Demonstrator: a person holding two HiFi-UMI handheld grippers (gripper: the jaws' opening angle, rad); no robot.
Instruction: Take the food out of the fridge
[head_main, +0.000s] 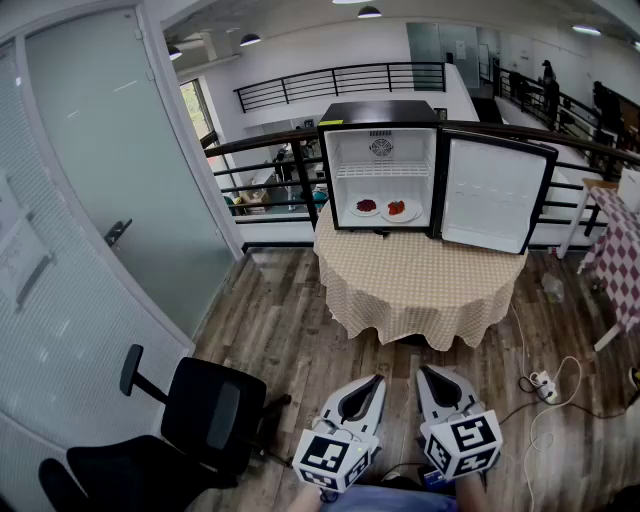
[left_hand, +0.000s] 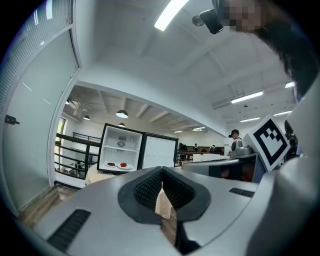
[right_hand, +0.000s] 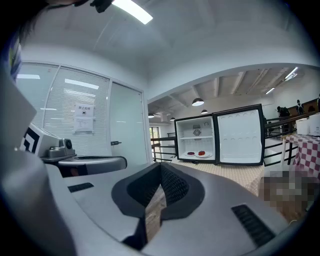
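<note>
A small black fridge stands on a round table, its door swung open to the right. Two white plates sit side by side on the fridge floor: one with dark red food, one with brighter red food. The same plates show far off in both gripper views. My left gripper and right gripper hang side by side near the bottom of the head view, well short of the table. Both are shut with nothing between the pads.
The round table wears a checked cloth. A black office chair stands at lower left beside a glass wall. Cables and a power strip lie on the wooden floor at right. A railing runs behind the fridge.
</note>
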